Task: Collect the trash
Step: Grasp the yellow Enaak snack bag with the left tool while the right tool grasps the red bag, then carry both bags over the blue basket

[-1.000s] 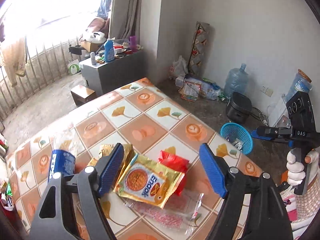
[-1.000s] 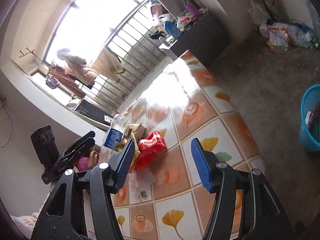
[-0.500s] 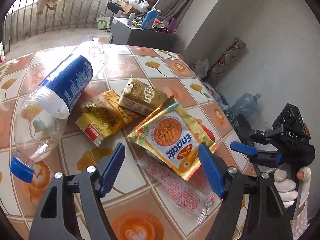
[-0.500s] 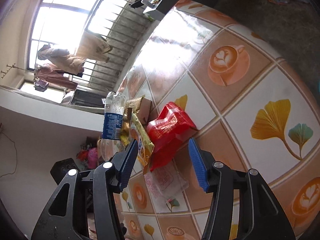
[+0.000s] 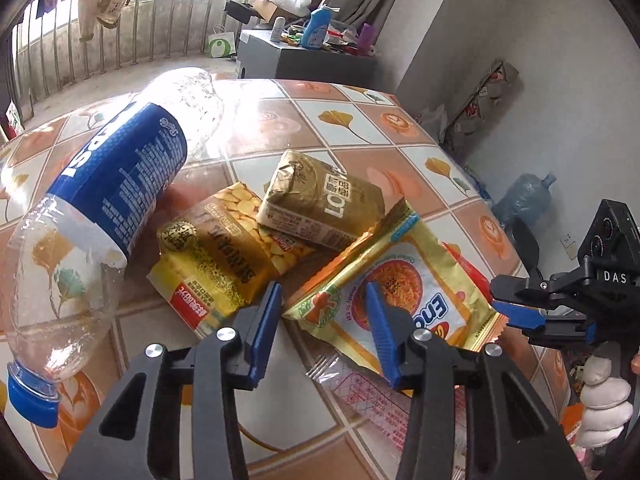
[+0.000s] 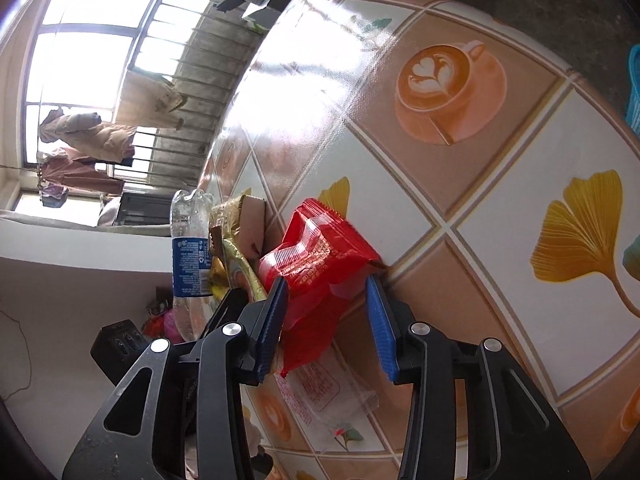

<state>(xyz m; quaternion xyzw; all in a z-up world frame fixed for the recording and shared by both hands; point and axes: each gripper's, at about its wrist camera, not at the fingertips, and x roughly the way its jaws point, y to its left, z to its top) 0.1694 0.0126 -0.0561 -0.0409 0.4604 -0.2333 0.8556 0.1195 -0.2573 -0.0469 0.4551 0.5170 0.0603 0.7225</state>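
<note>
While closing, left hand-held gripper [image 5: 320,320] straddles corner of yellow noodle packet [image 5: 394,296], pads not yet pressing. Right hand-held gripper [image 6: 328,312] likewise closing around red wrapper [image 6: 316,256], left pad touching, grip not yet made. Trash heaped together mid-worktop [image 6: 500,208] beside empty bottle [image 5: 100,208], hence one item per gripper. Blue basket [image 6: 634,88] on floor, judged destination.

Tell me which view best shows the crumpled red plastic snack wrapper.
The right wrist view: the crumpled red plastic snack wrapper fills the centre, lying on the tiled table between the right gripper's closing jaws. The left wrist view shows only a red sliver behind the noodle packet.
</note>
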